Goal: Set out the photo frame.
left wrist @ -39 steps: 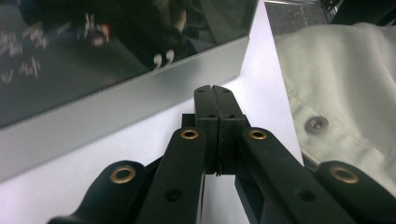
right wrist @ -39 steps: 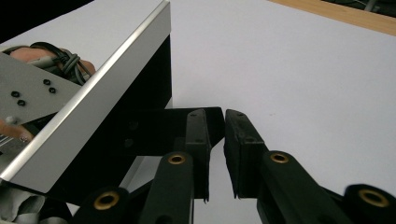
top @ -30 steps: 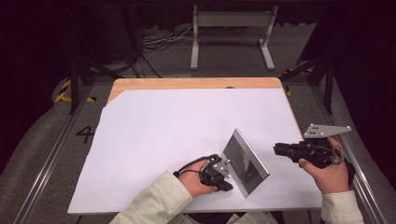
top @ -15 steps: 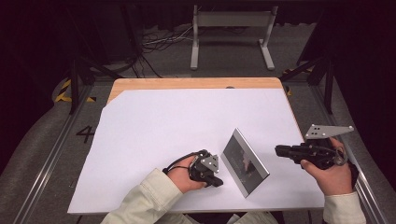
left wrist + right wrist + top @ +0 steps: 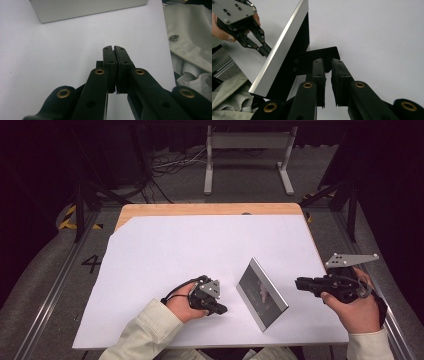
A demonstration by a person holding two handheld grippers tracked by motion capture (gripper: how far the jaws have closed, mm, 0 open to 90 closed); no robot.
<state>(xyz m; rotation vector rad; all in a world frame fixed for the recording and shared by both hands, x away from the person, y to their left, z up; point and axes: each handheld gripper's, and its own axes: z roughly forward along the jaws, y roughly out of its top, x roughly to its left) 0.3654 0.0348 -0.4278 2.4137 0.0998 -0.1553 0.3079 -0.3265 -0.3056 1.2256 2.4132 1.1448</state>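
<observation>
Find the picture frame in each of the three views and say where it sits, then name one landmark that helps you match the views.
High view: the frame stands lower centre-right, between the grippers.
Left gripper view: its silver edge runs along the top.
Right gripper view: its back and black stand fill the left half, beyond the jaws.
Shared landmark: the white sheet under it.

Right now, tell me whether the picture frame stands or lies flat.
Standing: the picture frame leans on its black back stand on the white sheet.

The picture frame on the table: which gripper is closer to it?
Left. The left gripper sits just beside the picture frame, not touching; the right gripper is slightly farther off.
</observation>
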